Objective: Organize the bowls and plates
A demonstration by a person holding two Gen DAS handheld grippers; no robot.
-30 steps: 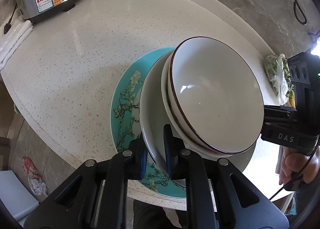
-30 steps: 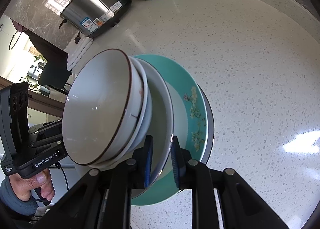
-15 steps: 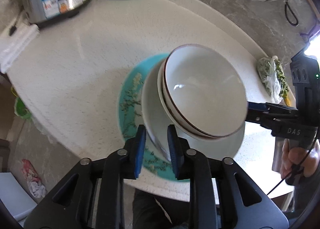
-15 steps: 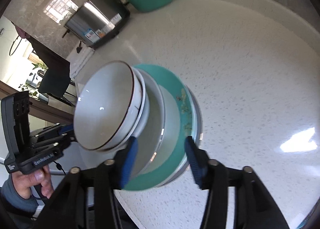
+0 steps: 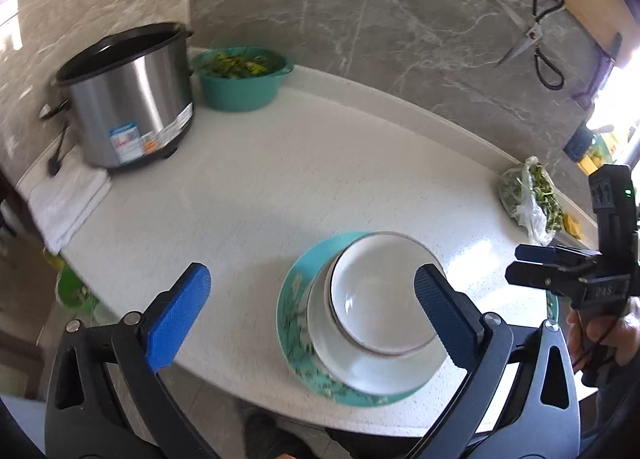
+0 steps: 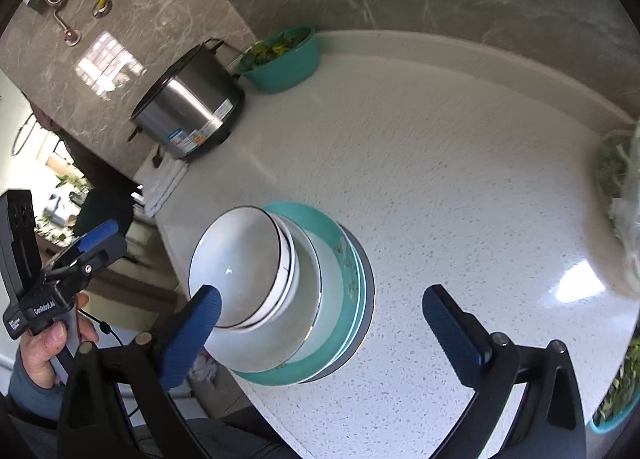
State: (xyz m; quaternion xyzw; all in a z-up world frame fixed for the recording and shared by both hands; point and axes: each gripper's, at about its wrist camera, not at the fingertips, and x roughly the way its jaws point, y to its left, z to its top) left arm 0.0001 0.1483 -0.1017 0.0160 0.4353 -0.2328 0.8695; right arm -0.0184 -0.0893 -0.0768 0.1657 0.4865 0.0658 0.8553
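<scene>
A stack stands near the counter's front edge: a teal flowered plate [image 5: 296, 311] at the bottom, a white plate [image 5: 320, 335] on it, and white brown-rimmed bowls [image 5: 380, 299] on top. The same stack shows in the right wrist view, with the bowls [image 6: 236, 263] and teal plate [image 6: 352, 271]. My left gripper [image 5: 312, 299] is open wide and empty, raised above and in front of the stack. My right gripper [image 6: 320, 323] is open wide and empty, drawn back from the stack's right side. The right gripper also shows in the left wrist view [image 5: 536, 267], and the left gripper shows in the right wrist view [image 6: 92, 239].
A steel rice cooker [image 5: 128, 99] and a teal basin of greens [image 5: 240, 79] stand at the back left. A folded white towel [image 5: 68, 195] lies beside the cooker. A bag of greens [image 5: 532, 199] lies at the right. Scissors [image 5: 536, 31] hang on the wall.
Both grippers were shut on the white plate's rim; they have opened wide and pulled back and up. The stack rests on the counter.
</scene>
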